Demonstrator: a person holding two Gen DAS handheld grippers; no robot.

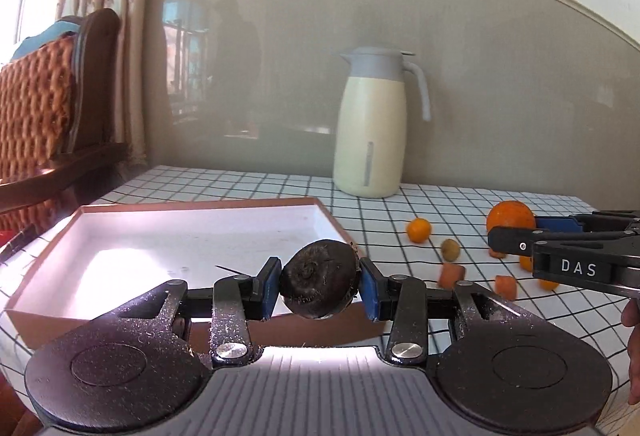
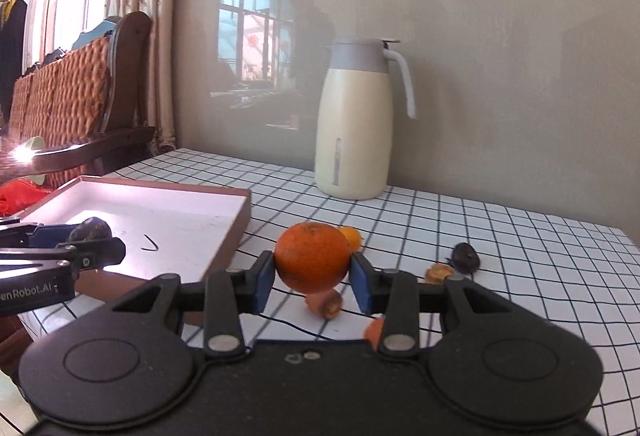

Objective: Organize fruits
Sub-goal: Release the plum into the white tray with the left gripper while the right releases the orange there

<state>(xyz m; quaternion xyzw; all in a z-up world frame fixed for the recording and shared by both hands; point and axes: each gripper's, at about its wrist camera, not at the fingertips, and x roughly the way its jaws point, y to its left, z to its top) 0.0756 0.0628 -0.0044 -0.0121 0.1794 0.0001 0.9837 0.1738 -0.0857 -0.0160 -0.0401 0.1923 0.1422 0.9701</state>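
My left gripper is shut on a dark brown round fruit, held above the near edge of a shallow white-lined box. The same fruit and left gripper show at the left of the right wrist view, over the box. My right gripper is shut on a large orange, lifted above the checked tablecloth. In the left wrist view that orange sits in the right gripper at the far right.
A cream jug stands at the back against the wall. On the cloth lie a small tangerine, a greenish fruit, carrot chunks and a dark fruit. A wicker chair stands left of the table.
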